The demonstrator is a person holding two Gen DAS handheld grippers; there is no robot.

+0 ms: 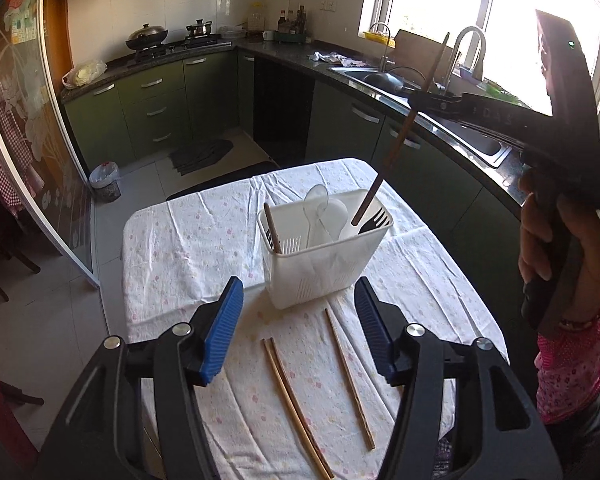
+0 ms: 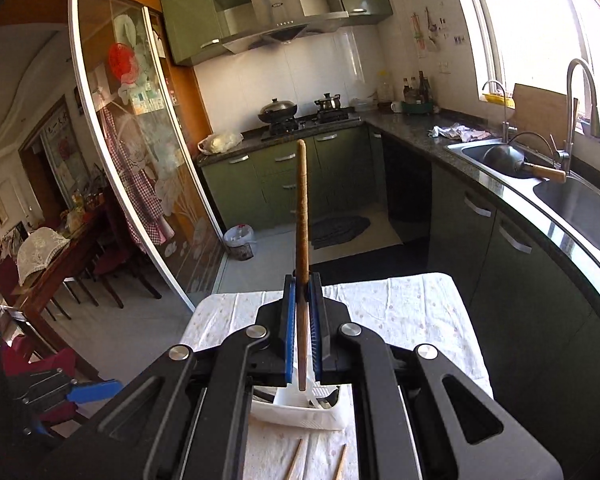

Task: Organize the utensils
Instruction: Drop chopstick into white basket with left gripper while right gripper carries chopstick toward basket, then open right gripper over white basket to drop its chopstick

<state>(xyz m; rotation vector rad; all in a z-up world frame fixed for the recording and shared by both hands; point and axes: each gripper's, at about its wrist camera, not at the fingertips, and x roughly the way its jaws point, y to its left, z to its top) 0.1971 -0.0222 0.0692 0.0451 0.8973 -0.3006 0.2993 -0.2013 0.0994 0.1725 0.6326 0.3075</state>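
Gripping a slim wooden chopstick (image 2: 302, 216), the right claw (image 2: 302, 320) is clamped; the ribbed-blue-padded left claw (image 1: 298, 332) gapes empty.

Sunlight floods through a wide window (image 2: 540, 20) over a steel double sink (image 2: 572, 200) in an L-shaped kitchen lined with green cabinets (image 2: 284, 176) and a dark stone counter (image 2: 412, 128). White wall tiles (image 2: 260, 76) back a gas hob (image 2: 300, 124) beneath a steel extractor hood (image 2: 284, 28). A sliding glass door (image 2: 140, 168) with flower patterns opens onto a dining room with a dark wooden table (image 2: 60, 256); the floor (image 2: 140, 332) is pale tile.
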